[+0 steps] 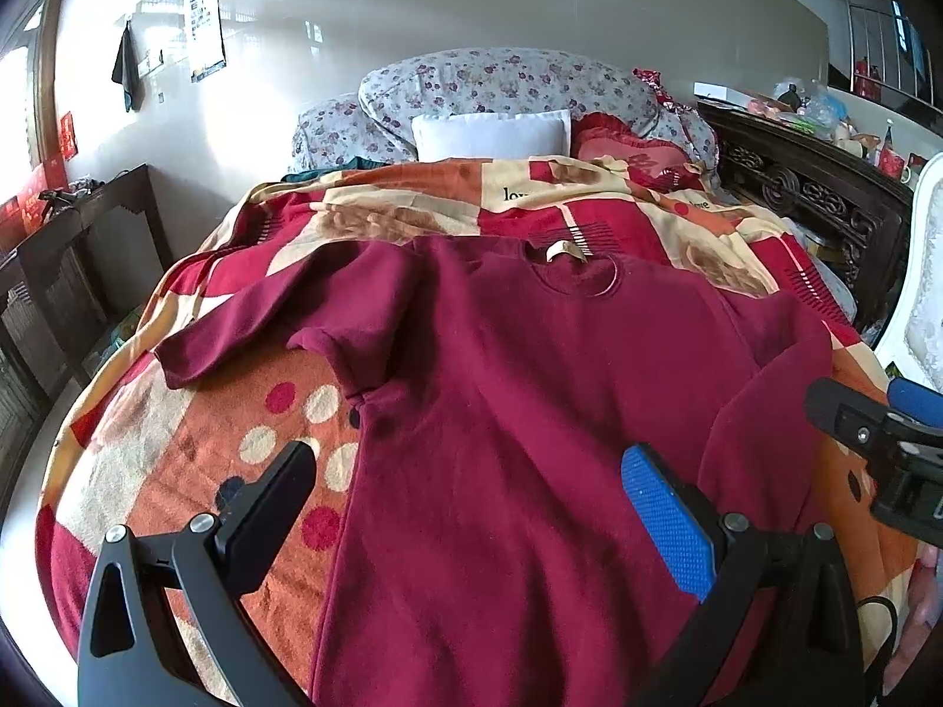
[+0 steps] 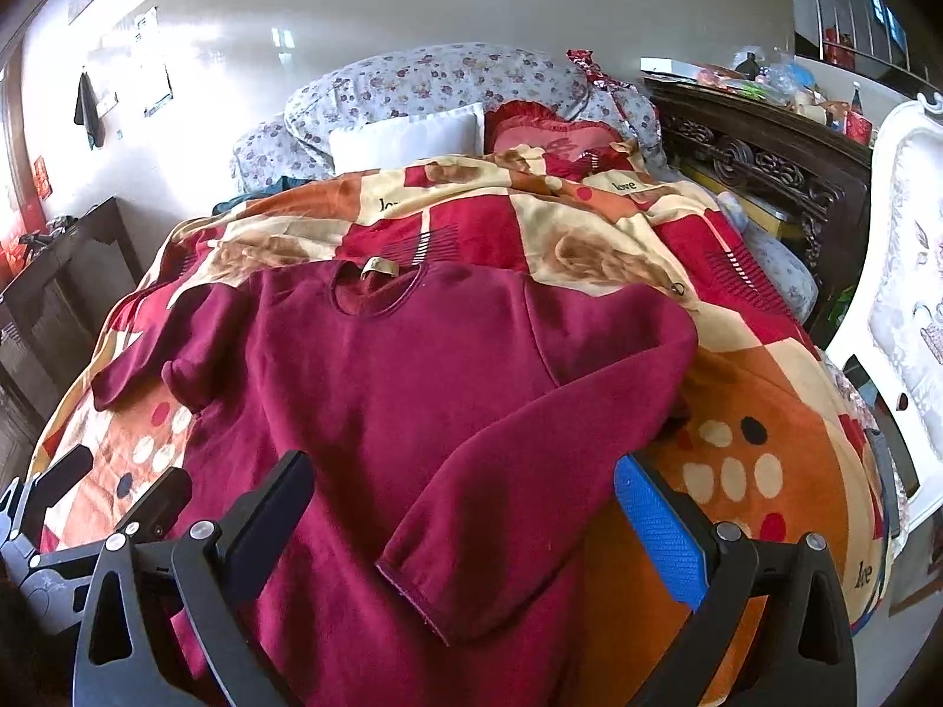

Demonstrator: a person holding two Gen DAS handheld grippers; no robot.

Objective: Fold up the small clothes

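Note:
A maroon long-sleeved sweater (image 1: pixel 530 389) lies flat on the bed, its neck with a tan label (image 1: pixel 563 251) at the far end. In the right wrist view its right sleeve (image 2: pixel 530 453) is folded in over the body (image 2: pixel 377 389), with the cuff (image 2: pixel 424 583) nearest me. The left sleeve (image 1: pixel 236 342) lies bunched out to the left. My left gripper (image 1: pixel 477 515) hovers open above the sweater's lower body, holding nothing. My right gripper (image 2: pixel 465 530) is open over the folded sleeve's cuff, also holding nothing. Each gripper shows in the other's view: right gripper (image 1: pixel 878 406), left gripper (image 2: pixel 112 489).
A red, orange and cream patterned blanket (image 1: pixel 194 459) covers the bed. Floral pillows (image 1: pixel 507 82), a white pillow (image 1: pixel 492 132) and a red cushion (image 1: pixel 630 153) are at the head. Dark carved furniture (image 1: pixel 813 200) and a white chair (image 2: pixel 907 271) stand right, a dark table (image 1: pixel 76 247) left.

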